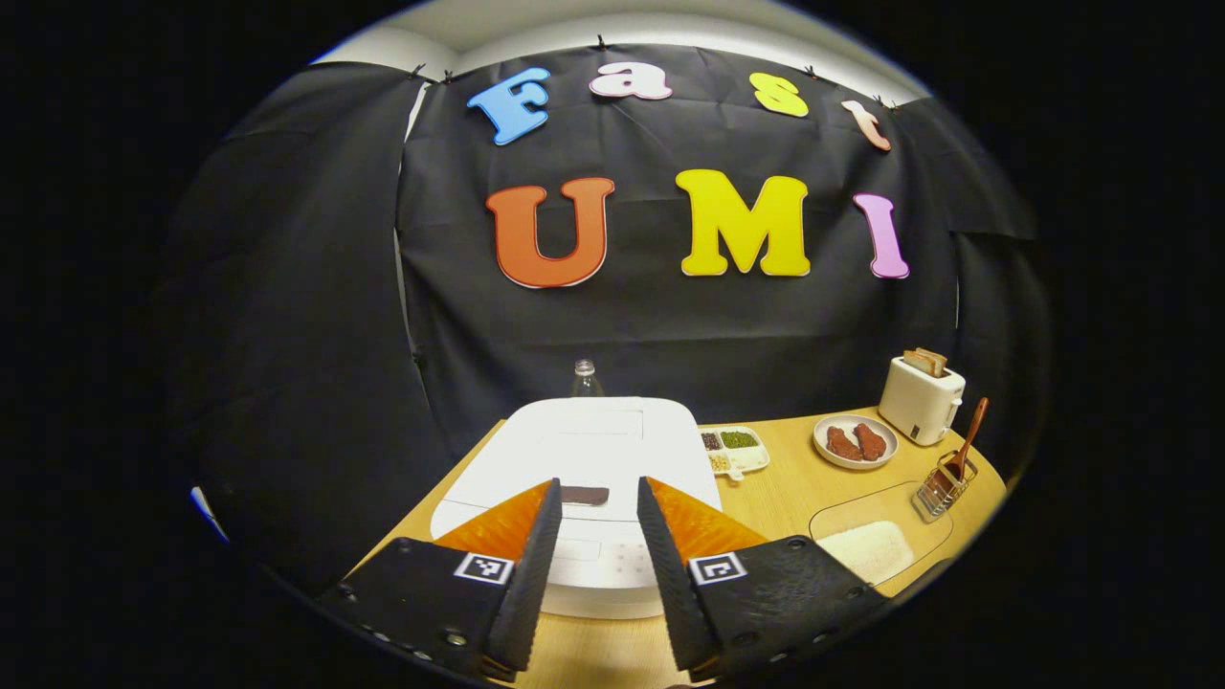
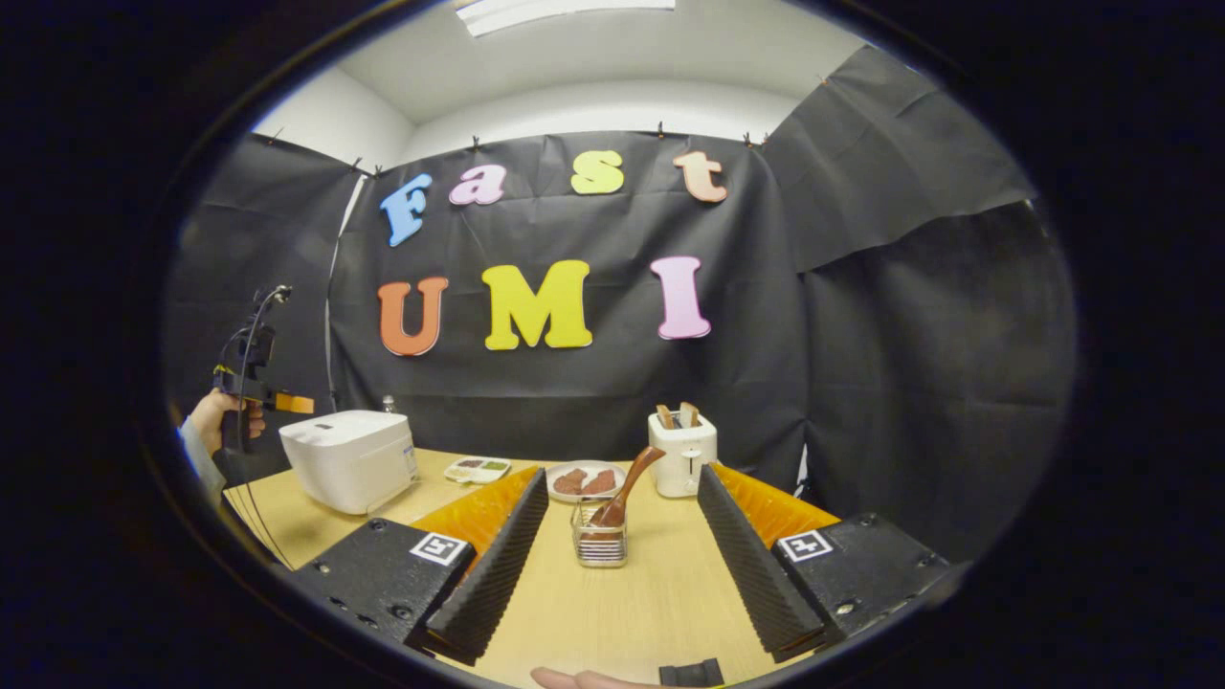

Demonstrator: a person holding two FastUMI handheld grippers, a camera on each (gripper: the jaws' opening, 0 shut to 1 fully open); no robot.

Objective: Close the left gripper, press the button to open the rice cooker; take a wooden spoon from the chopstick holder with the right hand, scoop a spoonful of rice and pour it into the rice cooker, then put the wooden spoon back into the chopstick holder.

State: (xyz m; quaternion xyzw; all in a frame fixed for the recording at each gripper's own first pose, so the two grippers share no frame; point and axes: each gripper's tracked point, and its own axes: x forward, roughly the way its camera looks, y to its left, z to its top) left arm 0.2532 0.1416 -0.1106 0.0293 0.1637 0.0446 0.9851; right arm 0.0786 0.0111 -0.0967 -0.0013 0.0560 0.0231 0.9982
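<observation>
Left gripper (image 1: 599,498) half-open over rice cooker (image 1: 584,459)

Seen from the right gripper view, the rice cooker (image 2: 352,459) is parked at the left end of the surface (image 2: 632,593), with the chopstick holder (image 2: 599,541) set out front in the middle and the wooden spoon (image 2: 624,488) stood in it. Behind the holder a plate (image 2: 584,480) is placed, the toaster (image 2: 681,452) just right of it, a divided tray (image 2: 477,469) to its left.
</observation>
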